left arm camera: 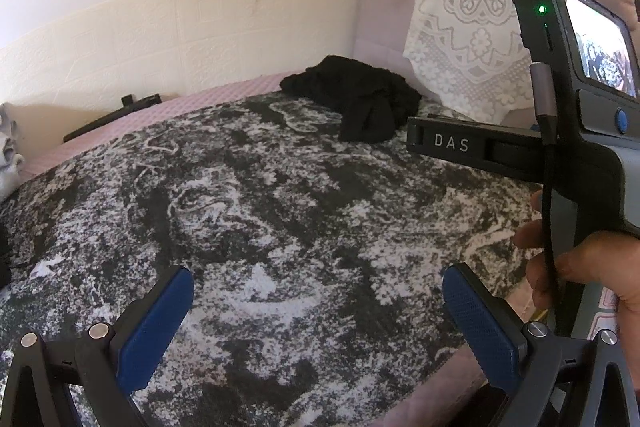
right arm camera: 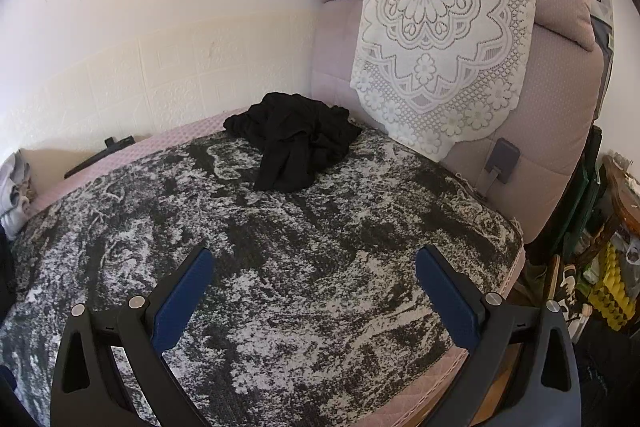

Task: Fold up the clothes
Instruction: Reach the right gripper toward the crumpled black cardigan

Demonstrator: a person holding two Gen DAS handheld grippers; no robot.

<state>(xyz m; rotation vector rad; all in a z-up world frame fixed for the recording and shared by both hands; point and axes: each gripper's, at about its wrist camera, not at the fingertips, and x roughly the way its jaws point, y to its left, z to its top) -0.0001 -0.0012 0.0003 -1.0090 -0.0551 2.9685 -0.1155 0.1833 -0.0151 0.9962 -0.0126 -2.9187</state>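
Black cloth lies crumpled in a heap at the far edge of the bed, close to the far right corner, where the headboard rises. One limp end of the heap trails toward the middle. A mottled grey-and-white cover is spread flat over the bed, with a pink strip of mattress showing along the wall side. A white lace doily hangs down the headboard just right of the cloth.

Both tools hover over the near edge, well apart from the cloth. The left gripper has its blue pads spread wide with nothing between them. The right gripper is likewise released and holds nothing; in the left view its body and screen show at the right, gripped by the right hand.
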